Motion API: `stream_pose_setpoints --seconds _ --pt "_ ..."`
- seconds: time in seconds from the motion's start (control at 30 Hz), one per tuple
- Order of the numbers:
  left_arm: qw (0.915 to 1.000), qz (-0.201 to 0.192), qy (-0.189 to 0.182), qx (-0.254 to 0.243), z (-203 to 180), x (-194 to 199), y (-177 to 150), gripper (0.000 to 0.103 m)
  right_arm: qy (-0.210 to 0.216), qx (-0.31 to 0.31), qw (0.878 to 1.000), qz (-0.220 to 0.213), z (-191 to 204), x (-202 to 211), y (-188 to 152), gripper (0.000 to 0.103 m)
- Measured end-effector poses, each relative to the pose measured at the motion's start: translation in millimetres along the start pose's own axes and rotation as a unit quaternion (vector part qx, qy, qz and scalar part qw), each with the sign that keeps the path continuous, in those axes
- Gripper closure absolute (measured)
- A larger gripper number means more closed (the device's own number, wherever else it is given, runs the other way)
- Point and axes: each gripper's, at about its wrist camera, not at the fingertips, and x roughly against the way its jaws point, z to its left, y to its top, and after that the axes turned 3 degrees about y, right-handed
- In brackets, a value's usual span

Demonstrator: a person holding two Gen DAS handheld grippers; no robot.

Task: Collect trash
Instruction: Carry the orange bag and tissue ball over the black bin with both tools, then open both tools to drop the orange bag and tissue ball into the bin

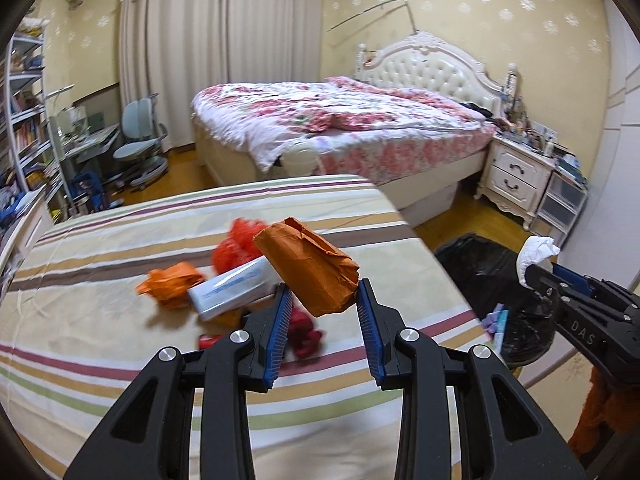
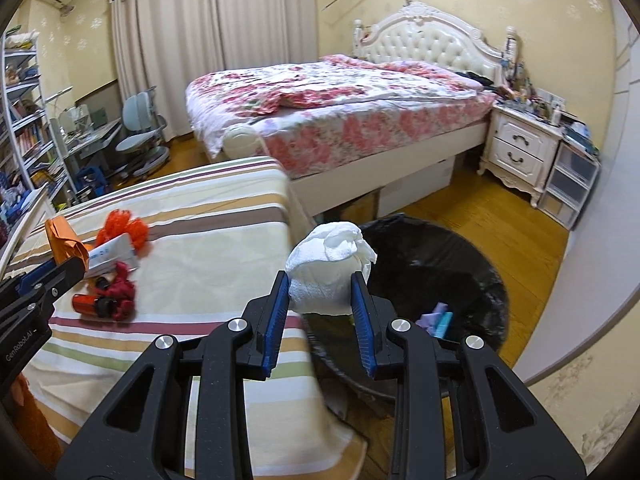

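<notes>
two orange paper wads point(image 1: 308, 266) point(image 1: 172, 285), one white tissue point(image 2: 326, 268), one bin point(image 2: 460, 256)

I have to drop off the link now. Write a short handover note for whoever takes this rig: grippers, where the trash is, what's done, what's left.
Left gripper: shut on the orange paper wad, held above the striped table.
Right gripper: shut on the white tissue ball, at the near rim of the black-lined bin.
Done: some purple and teal scraps are already in the bin.
Left: drop both held pieces in, then clear the table: second orange wad, white box, red mesh puff, dark red scraps, small orange canister.
</notes>
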Motion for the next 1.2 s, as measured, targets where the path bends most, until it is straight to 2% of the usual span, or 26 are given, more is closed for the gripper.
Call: stream_pose_setpoints --seconds 0.3,0.53,1.2 --pt "0.9980 -0.003 -0.043 -0.047 -66.6 -24.8 13.4 0.069 -0.037 -0.026 0.999 -0.009 -45.1 -4.9 2.0 0.072" --pt "0.9955 0.000 -0.059 -0.074 -101.9 -46.3 18.7 0.069 -0.061 -0.039 0.997 -0.007 -68.8 -19.8 3.3 0.072" --pt "0.9913 0.027 -0.065 -0.111 -153.9 -97.7 23.7 0.068 -0.073 -0.091 0.993 0.015 -113.5 -54.1 3.4 0.072"
